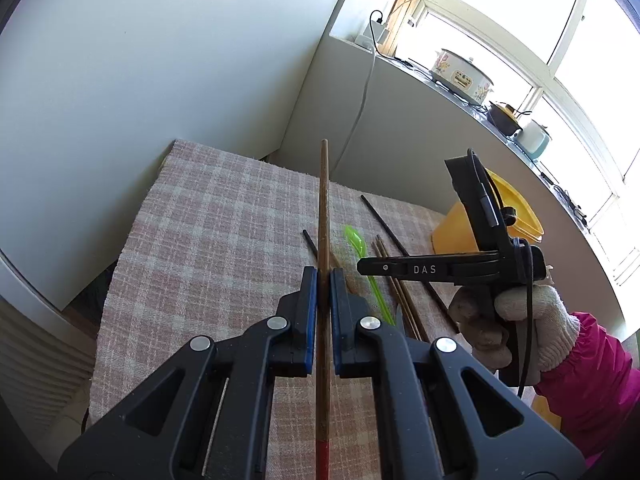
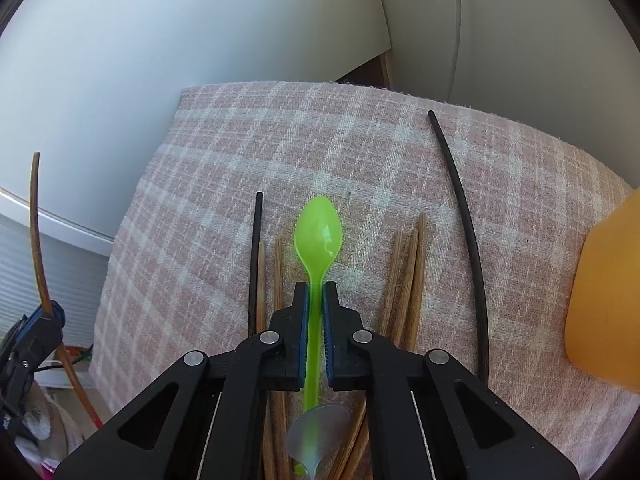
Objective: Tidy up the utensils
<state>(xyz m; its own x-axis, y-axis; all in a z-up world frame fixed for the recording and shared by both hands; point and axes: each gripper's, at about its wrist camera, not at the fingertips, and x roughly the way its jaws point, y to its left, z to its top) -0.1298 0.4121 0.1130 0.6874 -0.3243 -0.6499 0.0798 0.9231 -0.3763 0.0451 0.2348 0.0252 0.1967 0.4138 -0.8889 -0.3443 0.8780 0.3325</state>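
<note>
My left gripper (image 1: 323, 276) is shut on a brown wooden chopstick (image 1: 323, 216) with a red end, held above the checked cloth (image 1: 208, 224). My right gripper (image 2: 315, 290) is shut on the handle of a green plastic spoon (image 2: 318, 232), bowl pointing away, just over the cloth (image 2: 320, 140). Several brown chopsticks (image 2: 408, 276) and two black chopsticks (image 2: 460, 200) lie on the cloth on both sides of the spoon. A clear plastic spoon (image 2: 318, 428) lies under my right gripper. The right gripper (image 1: 360, 266) also shows in the left wrist view, and the left gripper (image 2: 50, 314) in the right wrist view.
A yellow-orange container (image 1: 516, 216) stands at the cloth's right edge; it also shows in the right wrist view (image 2: 608, 300). Pale walls (image 1: 160, 60) close off the back and left. A window ledge (image 1: 440, 92) carries pots and cables.
</note>
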